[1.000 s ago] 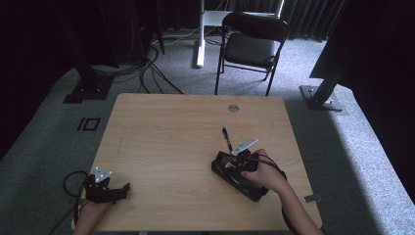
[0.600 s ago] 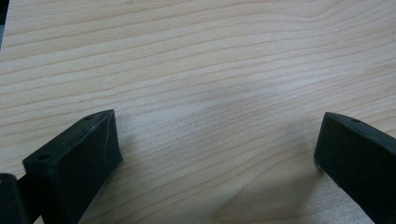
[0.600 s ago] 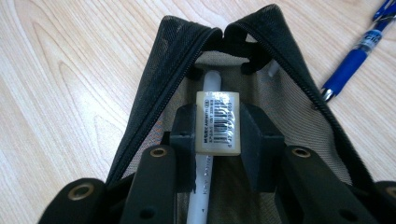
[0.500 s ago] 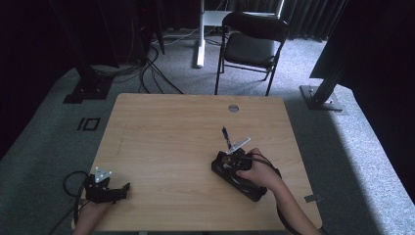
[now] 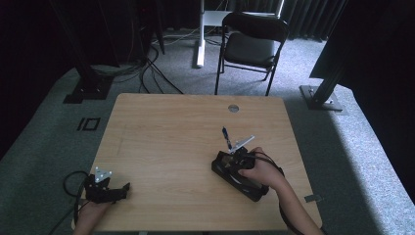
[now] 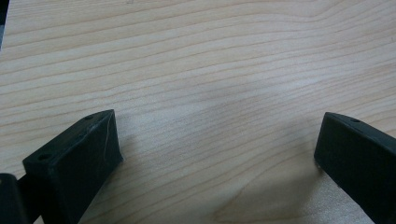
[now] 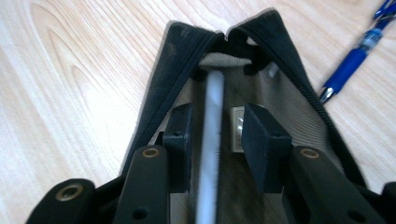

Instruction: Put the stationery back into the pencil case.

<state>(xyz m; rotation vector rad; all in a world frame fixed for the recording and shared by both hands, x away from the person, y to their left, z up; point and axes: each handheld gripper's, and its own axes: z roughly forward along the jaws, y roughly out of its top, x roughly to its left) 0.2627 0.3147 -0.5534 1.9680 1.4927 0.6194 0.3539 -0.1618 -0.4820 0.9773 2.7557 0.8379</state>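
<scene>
Right gripper (image 7: 215, 140) inside open pencil case (image 7: 285, 116), jaws just opening, straddling white pen (image 7: 212, 121), pads apparently off it. Case near table (image 5: 161, 142) right front, long axis diagonal toward front-right corner. White pen lies lengthwise, tip toward zipper end. Risk: jaws snag zipper edge on withdrawal, drag case toward blue pen (image 7: 355, 60). Left gripper (image 6: 215, 154) wide, empty, front-left corner.
</scene>
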